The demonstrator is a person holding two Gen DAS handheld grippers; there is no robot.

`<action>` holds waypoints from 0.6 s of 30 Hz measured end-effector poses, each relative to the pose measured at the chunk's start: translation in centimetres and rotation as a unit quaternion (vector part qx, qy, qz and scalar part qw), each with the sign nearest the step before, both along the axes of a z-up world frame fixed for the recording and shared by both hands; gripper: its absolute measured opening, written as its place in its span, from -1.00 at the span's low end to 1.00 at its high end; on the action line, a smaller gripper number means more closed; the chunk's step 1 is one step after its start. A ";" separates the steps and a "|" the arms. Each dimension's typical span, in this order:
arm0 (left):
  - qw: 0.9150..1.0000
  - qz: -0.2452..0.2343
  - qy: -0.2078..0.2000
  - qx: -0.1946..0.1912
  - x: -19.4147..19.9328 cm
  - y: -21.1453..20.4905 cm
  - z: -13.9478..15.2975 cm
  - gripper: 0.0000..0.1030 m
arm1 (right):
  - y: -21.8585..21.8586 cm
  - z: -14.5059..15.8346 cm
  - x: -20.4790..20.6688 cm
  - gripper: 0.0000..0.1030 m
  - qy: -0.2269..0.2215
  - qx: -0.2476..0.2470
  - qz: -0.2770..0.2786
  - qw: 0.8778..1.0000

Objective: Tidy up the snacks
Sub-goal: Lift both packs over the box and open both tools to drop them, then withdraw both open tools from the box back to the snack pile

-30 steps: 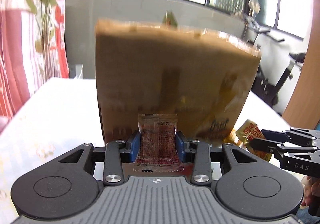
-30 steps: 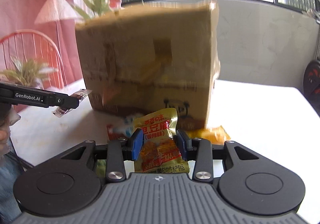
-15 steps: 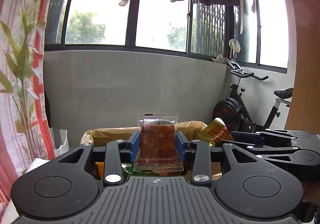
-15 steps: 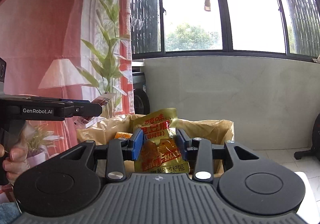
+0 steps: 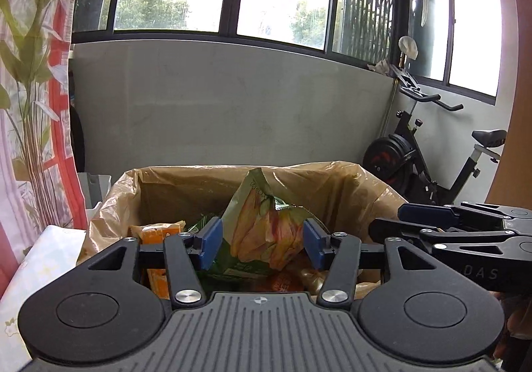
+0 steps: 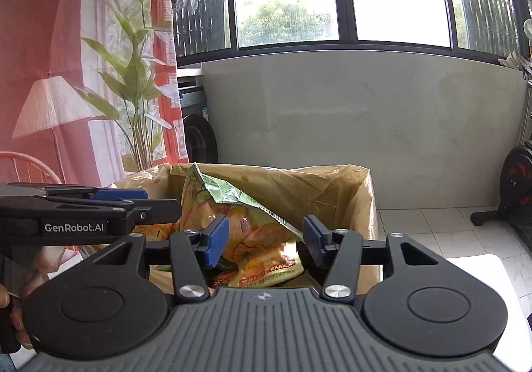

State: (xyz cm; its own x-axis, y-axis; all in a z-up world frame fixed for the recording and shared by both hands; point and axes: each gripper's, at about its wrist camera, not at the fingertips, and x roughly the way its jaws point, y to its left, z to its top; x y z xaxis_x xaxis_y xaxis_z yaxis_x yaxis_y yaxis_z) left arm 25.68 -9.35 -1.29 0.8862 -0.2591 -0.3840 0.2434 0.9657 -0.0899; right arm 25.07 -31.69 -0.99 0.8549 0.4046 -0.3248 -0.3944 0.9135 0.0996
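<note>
A cardboard box lined with a tan plastic bag (image 5: 332, 186) stands on the table, and it shows in the right wrist view too (image 6: 326, 186). It holds several snack packets, with a large green and orange chip bag (image 5: 262, 229) standing on top, also in the right wrist view (image 6: 246, 232). My left gripper (image 5: 261, 242) is open and empty above the box's near edge. My right gripper (image 6: 262, 239) is open and empty beside it. Each gripper shows in the other's view, the right one (image 5: 459, 232) and the left one (image 6: 86, 215).
A table with a pale floral cloth (image 5: 30, 275) carries the box. A red curtain and a plant (image 5: 30, 89) hang at the left. An exercise bike (image 5: 429, 156) stands behind at the right. A grey low wall and windows lie beyond.
Both grippers rose above the box and opened. The clear red packet has left my left gripper and the gold packet has left my right gripper.
</note>
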 end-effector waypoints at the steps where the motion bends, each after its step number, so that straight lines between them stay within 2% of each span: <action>1: 1.000 0.000 -0.001 -0.002 -0.3 0.5 0.0 0.09 | -0.1 0.0 -0.3 0.06 -0.002 0.000 0.002 1.000; 11: 1.000 -0.014 -0.021 0.000 -5.1 3.3 2.1 0.13 | -1.6 0.4 -4.5 0.06 -0.050 -0.008 0.030 0.998; 18: 1.000 -0.018 -0.004 -0.024 -7.5 3.8 1.0 0.14 | -2.8 -0.9 -7.1 0.06 -0.074 0.003 0.030 0.997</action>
